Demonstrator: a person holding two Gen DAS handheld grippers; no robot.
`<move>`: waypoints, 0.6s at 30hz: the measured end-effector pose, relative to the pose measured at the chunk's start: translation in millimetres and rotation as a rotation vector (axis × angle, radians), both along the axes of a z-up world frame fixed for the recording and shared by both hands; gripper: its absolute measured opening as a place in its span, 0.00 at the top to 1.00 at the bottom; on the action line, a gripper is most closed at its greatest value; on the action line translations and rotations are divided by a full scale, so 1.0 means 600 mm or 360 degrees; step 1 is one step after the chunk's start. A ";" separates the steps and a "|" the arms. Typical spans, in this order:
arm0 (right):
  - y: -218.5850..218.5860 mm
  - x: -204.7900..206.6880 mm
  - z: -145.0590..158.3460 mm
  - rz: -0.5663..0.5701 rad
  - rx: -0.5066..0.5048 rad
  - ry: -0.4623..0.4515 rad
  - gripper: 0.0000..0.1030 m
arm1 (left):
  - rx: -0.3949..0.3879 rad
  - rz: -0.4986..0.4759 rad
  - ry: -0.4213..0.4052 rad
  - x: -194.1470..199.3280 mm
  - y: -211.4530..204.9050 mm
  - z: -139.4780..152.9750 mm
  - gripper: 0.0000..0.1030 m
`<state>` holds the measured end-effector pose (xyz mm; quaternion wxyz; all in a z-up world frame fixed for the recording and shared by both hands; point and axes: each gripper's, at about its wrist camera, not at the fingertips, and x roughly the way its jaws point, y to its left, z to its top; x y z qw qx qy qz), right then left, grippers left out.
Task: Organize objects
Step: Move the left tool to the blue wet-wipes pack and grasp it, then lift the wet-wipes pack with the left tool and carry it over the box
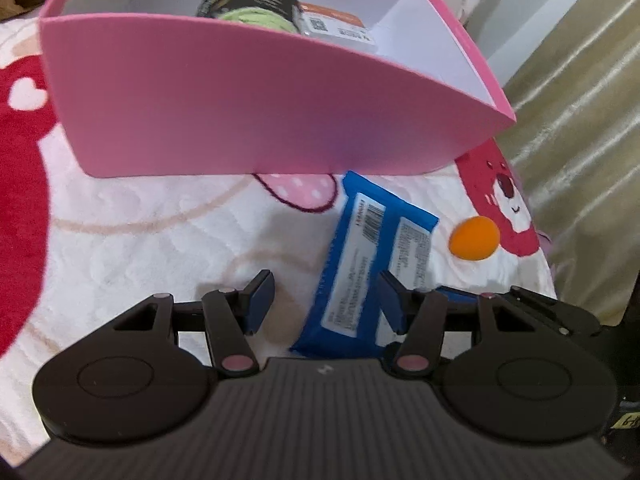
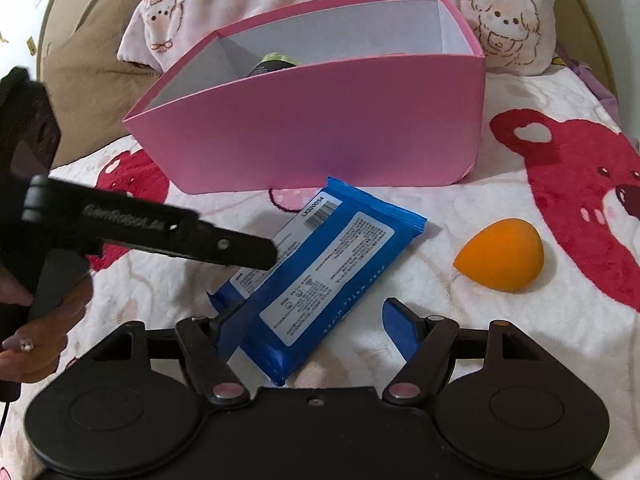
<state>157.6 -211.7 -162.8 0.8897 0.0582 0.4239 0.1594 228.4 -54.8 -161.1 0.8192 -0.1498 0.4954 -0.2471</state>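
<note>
Box: tall pink cardboard box (image 2: 320,128), white inside.
Pack: flat blue plastic wipes pack (image 2: 320,276) just before the box.
Sponge: orange egg-shaped sponge (image 2: 500,260) beside the pack.
Left gripper (image 1: 324,300): spread, pack between fingers, pads apart from it.
Right gripper (image 2: 316,332): spread, straddling the pack's near end.

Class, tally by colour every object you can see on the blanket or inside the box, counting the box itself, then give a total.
Pink: 1, the box
Blue: 1, the wipes pack
Orange: 1, the makeup sponge
Green and black: 1, the yarn skein in the box
White and orange: 1, the small packet in the box
Total: 5
</note>
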 end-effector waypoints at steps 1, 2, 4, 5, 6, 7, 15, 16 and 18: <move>0.000 0.001 0.000 0.0004 0.0007 0.0005 0.25 | -0.0009 -0.0002 0.0014 0.000 -0.004 -0.001 0.56; 0.000 0.001 0.000 0.0013 0.0015 0.0014 0.25 | -0.0037 -0.0013 0.0054 0.000 -0.006 -0.004 0.68; 0.000 0.002 -0.001 0.0053 0.0026 0.0050 0.24 | -0.0103 -0.0027 0.0137 -0.004 -0.007 -0.004 0.72; -0.001 0.003 -0.002 0.0084 0.0030 0.0077 0.23 | -0.0153 -0.0032 0.0168 -0.008 -0.004 -0.003 0.76; -0.002 0.002 -0.001 0.0096 0.0027 0.0087 0.23 | -0.0229 -0.0042 0.0218 -0.012 0.000 -0.004 0.77; -0.004 0.000 0.000 0.0094 0.0030 0.0087 0.22 | -0.0274 -0.0049 0.0266 -0.015 0.001 -0.005 0.76; -0.002 0.001 -0.007 0.0076 0.0021 0.0125 0.15 | -0.0162 0.0043 0.0204 -0.029 -0.014 -0.006 0.71; 0.001 0.001 -0.011 0.0073 0.0008 0.0125 0.15 | -0.0136 0.0055 0.0172 -0.026 -0.018 -0.007 0.71; 0.010 -0.001 -0.017 0.0079 -0.0013 0.0101 0.12 | -0.0100 0.0063 0.0132 -0.023 -0.024 -0.010 0.71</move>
